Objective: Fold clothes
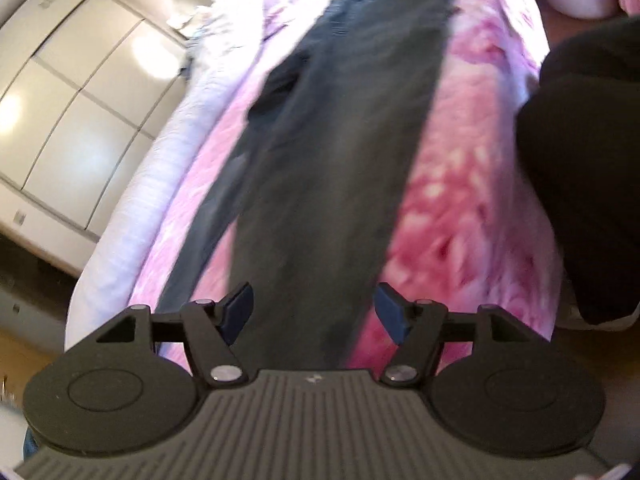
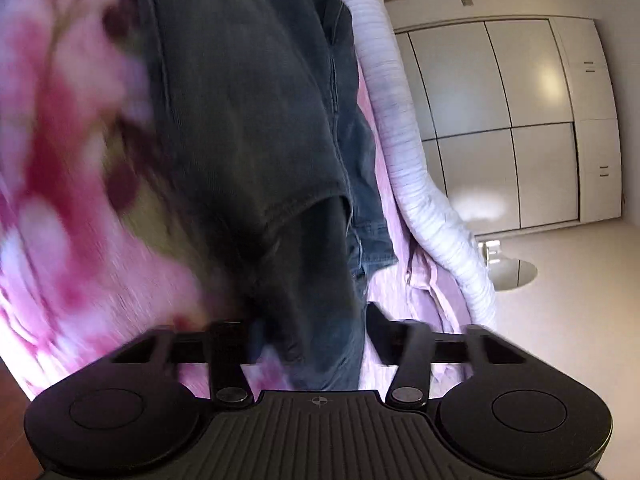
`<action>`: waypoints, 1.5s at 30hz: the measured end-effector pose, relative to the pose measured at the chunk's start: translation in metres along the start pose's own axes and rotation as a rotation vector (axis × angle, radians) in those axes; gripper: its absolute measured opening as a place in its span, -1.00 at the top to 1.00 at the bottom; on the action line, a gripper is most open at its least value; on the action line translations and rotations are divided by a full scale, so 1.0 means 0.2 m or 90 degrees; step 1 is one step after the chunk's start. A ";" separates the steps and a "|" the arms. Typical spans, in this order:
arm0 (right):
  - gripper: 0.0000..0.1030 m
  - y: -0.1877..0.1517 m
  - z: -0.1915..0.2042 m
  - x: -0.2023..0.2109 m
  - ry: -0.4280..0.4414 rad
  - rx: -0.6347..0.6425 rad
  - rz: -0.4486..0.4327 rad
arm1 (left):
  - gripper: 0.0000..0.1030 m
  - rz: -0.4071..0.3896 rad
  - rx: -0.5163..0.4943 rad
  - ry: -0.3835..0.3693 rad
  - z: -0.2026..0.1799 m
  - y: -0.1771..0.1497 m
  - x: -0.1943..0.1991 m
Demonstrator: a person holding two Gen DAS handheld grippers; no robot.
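A pair of dark grey jeans [image 1: 336,152] lies stretched along a bed with a pink flowered cover [image 1: 460,184]. My left gripper [image 1: 314,312] is open, its blue-padded fingers apart over one end of the jeans, not holding them. In the right wrist view the jeans [image 2: 248,112] run up from the gripper, with the waist end bunched between the fingers. My right gripper [image 2: 316,340] stands open around that dark cloth; the view is blurred and the fingertips are partly hidden.
The bed's white quilted edge [image 1: 132,208] runs beside the jeans, also in the right wrist view [image 2: 404,152]. White wardrobe doors [image 2: 500,120] stand beyond it. A dark garment or sleeve [image 1: 580,168] fills the right of the left wrist view. A lilac cloth [image 2: 424,300] lies near the right gripper.
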State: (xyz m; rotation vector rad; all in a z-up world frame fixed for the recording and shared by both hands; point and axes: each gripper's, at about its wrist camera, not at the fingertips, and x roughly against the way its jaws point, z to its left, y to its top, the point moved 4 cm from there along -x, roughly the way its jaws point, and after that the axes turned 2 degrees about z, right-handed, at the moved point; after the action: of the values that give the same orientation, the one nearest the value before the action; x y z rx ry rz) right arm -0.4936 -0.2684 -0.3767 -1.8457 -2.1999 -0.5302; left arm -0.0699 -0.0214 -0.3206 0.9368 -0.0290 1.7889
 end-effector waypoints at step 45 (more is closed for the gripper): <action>0.43 -0.22 -0.76 0.52 0.161 -0.476 0.027 | -0.27 -0.071 0.052 -0.075 0.25 0.76 -0.52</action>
State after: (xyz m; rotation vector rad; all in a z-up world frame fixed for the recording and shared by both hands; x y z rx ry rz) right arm -0.5659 -0.2434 -0.2032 -1.9658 -1.9182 -1.6484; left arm -0.1507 -0.1914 -0.2869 1.0806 0.0206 1.6415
